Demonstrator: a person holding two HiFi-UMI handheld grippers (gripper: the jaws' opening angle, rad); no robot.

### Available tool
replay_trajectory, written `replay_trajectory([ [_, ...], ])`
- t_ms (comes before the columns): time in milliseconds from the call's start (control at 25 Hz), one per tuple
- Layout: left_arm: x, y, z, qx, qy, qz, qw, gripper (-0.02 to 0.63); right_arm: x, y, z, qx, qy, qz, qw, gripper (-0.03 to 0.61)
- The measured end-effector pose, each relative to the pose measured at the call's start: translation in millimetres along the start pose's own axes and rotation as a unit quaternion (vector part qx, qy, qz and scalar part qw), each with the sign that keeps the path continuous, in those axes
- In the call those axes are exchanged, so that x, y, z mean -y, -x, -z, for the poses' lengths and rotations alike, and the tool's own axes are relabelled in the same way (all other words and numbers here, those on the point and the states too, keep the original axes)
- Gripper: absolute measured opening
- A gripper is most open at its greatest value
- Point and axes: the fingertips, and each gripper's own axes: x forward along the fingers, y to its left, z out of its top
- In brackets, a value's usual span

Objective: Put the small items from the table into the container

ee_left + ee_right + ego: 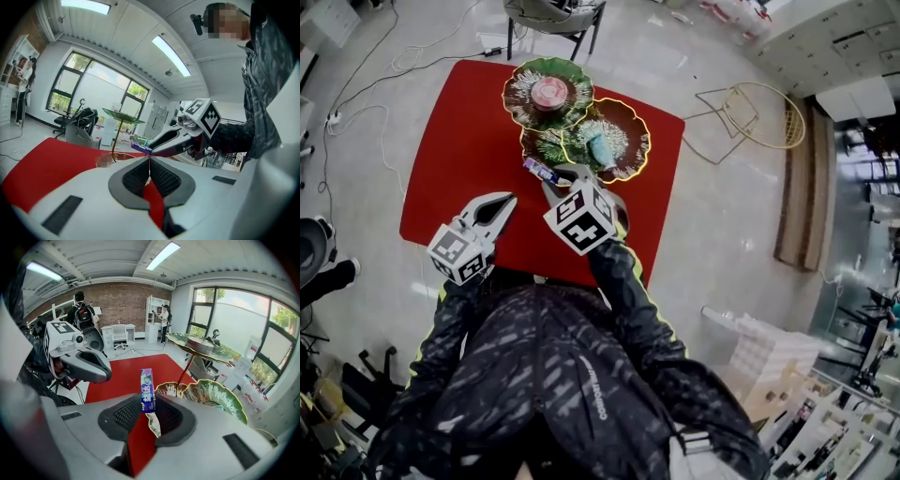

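While the right tongs are closed on a small purple packet, the left tongs beside them have their jaws pressed together with nothing between. The packet is narrow and long, with white print on the purple wrapper and a pale picture at its far end; it is gripped at its near end and sticks out from the pads. It hangs over the red desk, just before the container and not yet inside it. The container is a tiered stand of leaf-shaped dishes in green and gold: two low dishes side by side and one upper dish on a thin stem. In the bigger low dish lies a pale teal thing; in the upper dish sits a round pink thing. The upper dish covers partly the smaller low dish, which is the nearest to the packet. Beyond the desk, on the grey floor, stand a dark chair and, at the right, a yellow wire frame
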Motion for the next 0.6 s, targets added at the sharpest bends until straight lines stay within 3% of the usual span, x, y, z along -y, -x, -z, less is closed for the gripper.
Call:
replay_trajectory([
  [600,25.9,-37.4,-4.2,-0.018,-0.013,0.066,0.9976,0.011,41.9,41.9,31.5,-0.009,-0.055,0.068,0.996,0.098],
])
